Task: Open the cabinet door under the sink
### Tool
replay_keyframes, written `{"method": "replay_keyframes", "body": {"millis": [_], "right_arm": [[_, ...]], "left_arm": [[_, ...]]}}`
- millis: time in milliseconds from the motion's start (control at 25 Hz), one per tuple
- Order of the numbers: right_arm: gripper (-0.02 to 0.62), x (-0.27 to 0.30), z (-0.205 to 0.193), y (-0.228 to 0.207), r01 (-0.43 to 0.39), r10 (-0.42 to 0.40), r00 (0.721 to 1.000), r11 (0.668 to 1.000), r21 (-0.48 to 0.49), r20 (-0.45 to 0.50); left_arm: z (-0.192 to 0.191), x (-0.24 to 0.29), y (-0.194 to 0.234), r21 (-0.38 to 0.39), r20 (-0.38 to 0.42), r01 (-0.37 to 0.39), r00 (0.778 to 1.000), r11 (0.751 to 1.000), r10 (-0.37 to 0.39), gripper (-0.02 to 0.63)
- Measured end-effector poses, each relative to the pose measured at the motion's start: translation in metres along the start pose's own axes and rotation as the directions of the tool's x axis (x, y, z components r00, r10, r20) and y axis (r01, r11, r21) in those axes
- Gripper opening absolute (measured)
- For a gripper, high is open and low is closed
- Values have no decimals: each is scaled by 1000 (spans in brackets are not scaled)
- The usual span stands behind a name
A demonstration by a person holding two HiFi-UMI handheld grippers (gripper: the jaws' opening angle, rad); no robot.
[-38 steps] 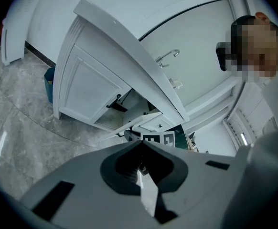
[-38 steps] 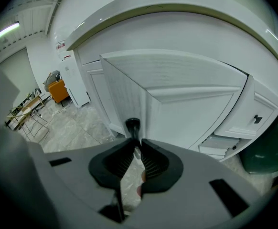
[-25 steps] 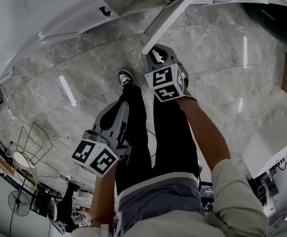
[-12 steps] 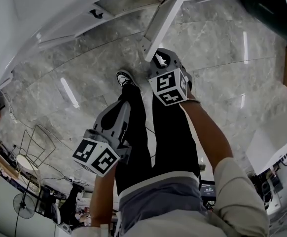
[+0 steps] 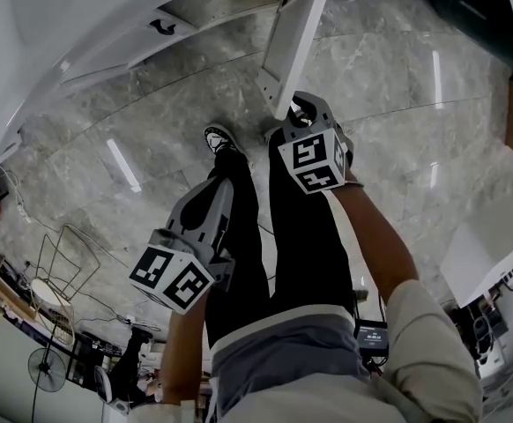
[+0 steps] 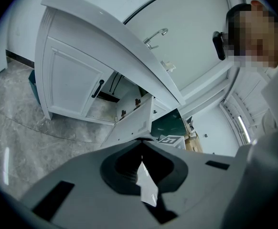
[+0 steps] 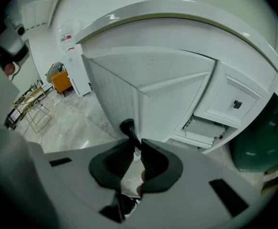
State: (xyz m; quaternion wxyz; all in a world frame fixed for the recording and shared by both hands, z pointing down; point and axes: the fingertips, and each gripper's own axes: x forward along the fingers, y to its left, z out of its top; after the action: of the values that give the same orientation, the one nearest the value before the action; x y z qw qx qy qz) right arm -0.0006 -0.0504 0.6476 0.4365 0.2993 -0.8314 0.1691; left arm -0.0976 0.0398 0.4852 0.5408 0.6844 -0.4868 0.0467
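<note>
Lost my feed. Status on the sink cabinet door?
Right hand-held gripper shut on handle. Door partly open. Left hand-held gripper shut, empty. Nothing seen blocking the swing.

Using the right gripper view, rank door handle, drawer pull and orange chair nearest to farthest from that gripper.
1. door handle, gripped by the right gripper.
2. drawer pull, on the right.
3. orange chair, far back left.

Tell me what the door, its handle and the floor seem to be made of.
Door: probably painted wood or board, given the even white coat with a slight sheen.
Handle: likely metal, dark matte black and slim, though plastic is possible.
Floor: polished stone or stone-look tile, grey with pale veins and reflecting bright light strips.
</note>
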Motion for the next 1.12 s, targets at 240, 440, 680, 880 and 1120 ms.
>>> {"method": "replay_keyframes", "body": {"millis": [240,440,680,880,1120], "right_arm": [[52,-6,-10,-9,2,-2,1000,1000,-3,-9],[51,-12,-18,-16,10,-10,1000,1000,9,-15],[51,-19,-27,-28,20,-20,1000,1000,16,-11],[48,-26,-38,-39,30,-29,999,999,28,-22],[48,-33,-46,-53,36,-34,999,998,43,-25]], "left_arm": [[-1,9,-5,3,-10,8,1000,1000,-8,0],[-2,13,-9,10,-21,12,1000,1000,-12,0],[-1,20,-15,15,-29,16,999,1000,-16,0],[-3,26,-22,19,-38,28,999,999,-27,0],[-3,32,-30,37,-54,36,998,999,-34,0]]}}
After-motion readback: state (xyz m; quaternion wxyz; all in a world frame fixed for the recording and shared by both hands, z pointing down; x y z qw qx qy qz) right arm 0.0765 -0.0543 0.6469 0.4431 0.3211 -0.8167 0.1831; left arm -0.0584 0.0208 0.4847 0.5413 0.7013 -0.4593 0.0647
